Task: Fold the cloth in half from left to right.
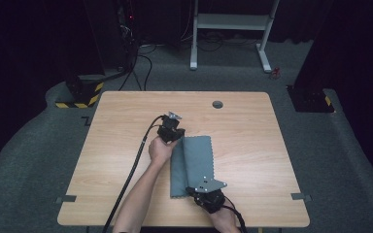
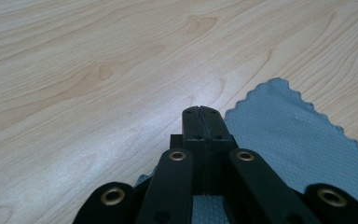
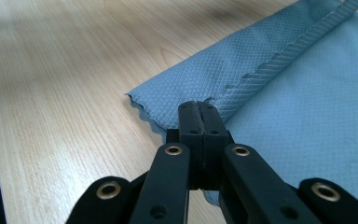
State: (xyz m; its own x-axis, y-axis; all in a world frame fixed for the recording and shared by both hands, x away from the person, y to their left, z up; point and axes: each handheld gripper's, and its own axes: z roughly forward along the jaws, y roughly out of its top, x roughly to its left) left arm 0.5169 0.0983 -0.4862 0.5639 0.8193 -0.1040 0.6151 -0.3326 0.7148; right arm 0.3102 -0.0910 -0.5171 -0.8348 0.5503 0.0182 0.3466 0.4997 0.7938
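Two grippers are seen at opposite ends of a grey-blue cloth [image 1: 192,165] on the wooden table [image 1: 252,145] in the high view: the left gripper [image 1: 171,131] at the far end, the right gripper [image 1: 208,196] at the near end. Only the gripper views show the jaws pressed together. The scalloped edge of the cloth [image 2: 289,135] is shown beside the left gripper [image 2: 203,112], a folded strip by the right gripper [image 3: 198,107]. Whether cloth is pinched is hidden by the jaws.
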